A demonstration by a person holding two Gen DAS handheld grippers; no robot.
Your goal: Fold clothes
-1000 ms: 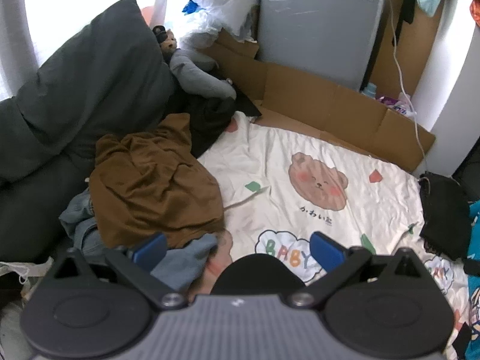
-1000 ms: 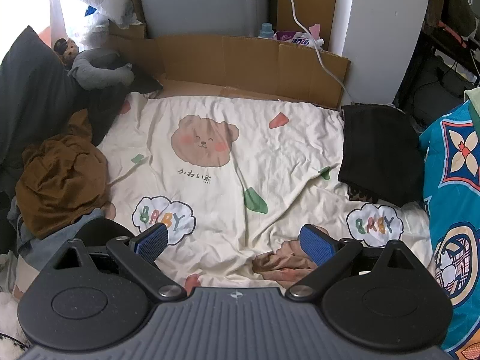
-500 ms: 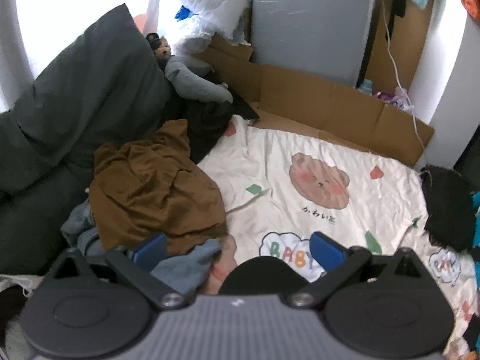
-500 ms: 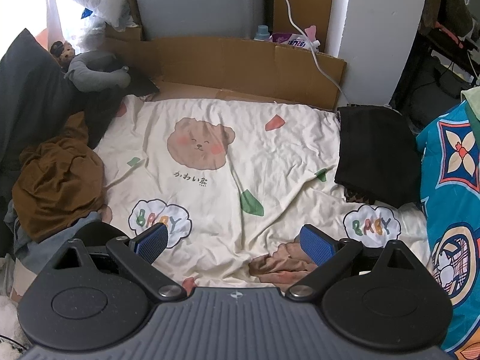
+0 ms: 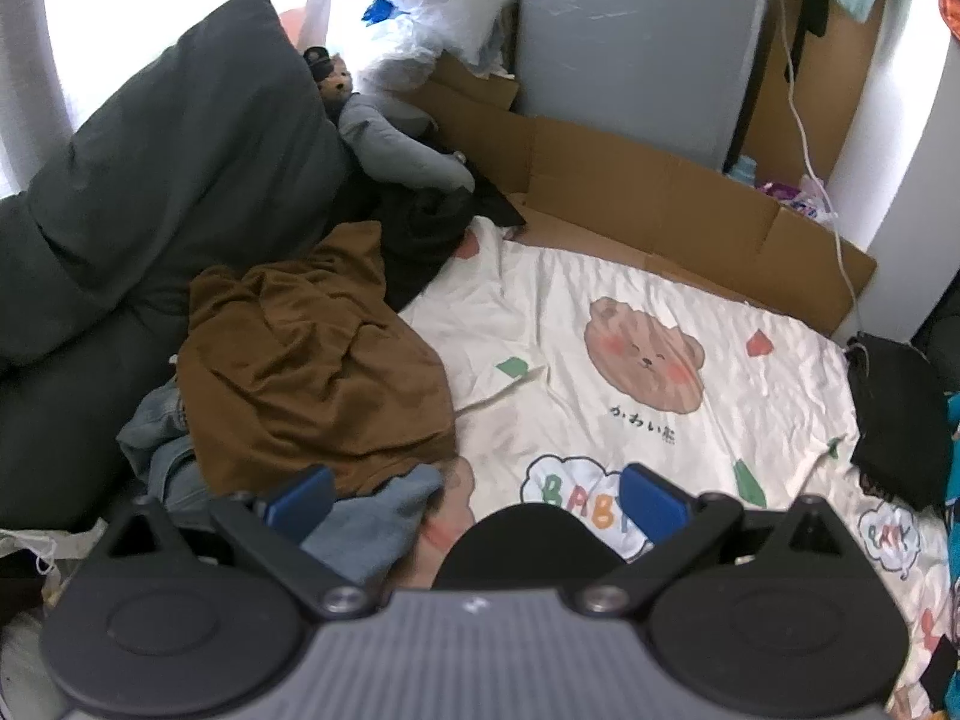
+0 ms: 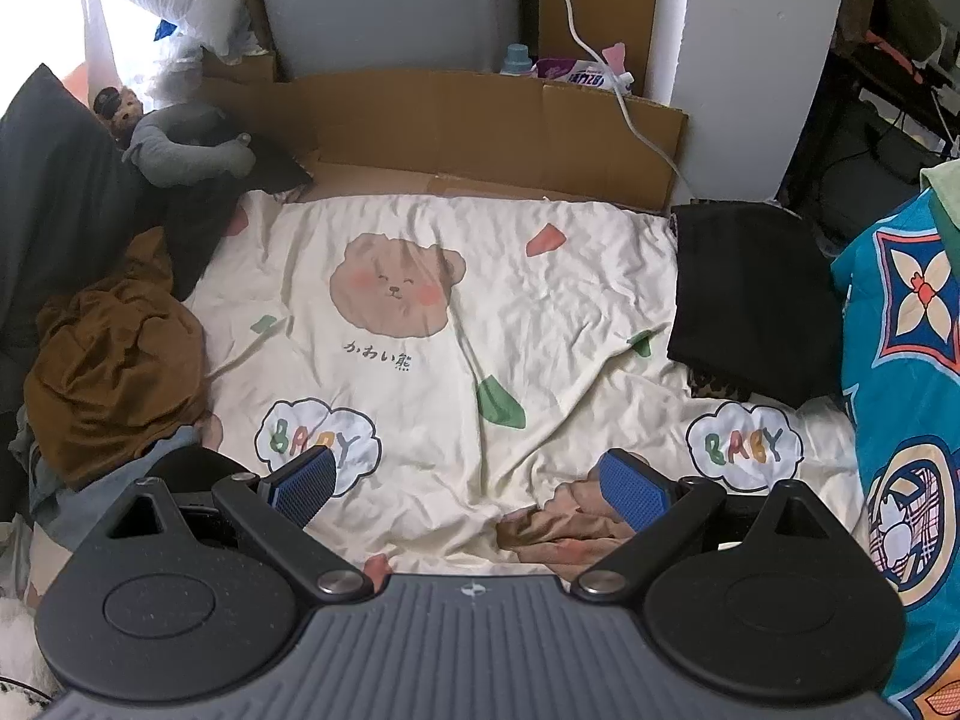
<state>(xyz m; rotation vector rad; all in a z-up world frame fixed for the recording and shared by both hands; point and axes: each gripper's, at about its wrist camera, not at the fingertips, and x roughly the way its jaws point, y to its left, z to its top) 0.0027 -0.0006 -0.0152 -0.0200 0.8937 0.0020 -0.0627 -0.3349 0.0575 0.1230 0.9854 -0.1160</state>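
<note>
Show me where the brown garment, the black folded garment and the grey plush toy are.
brown garment (image 5: 312,372), left wrist view, crumpled middle.
black folded garment (image 6: 744,294), right wrist view, flat top.
grey plush toy (image 6: 180,144), right wrist view, body.

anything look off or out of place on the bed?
Nothing damaged or spilled. The brown garment lies crumpled on jeans at the bear-print sheet's left edge, unfolded; a black garment sits folded at the right. Both grippers' jaws are open and empty.

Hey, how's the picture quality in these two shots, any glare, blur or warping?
Left wrist view: the window at top left is blown out white, and the dark pillow beside it loses detail; slight softness overall. Right wrist view: more evenly lit and sharper on the bear sheet, window glare only in the top left corner. Both: fisheye bending at the edges.
</note>
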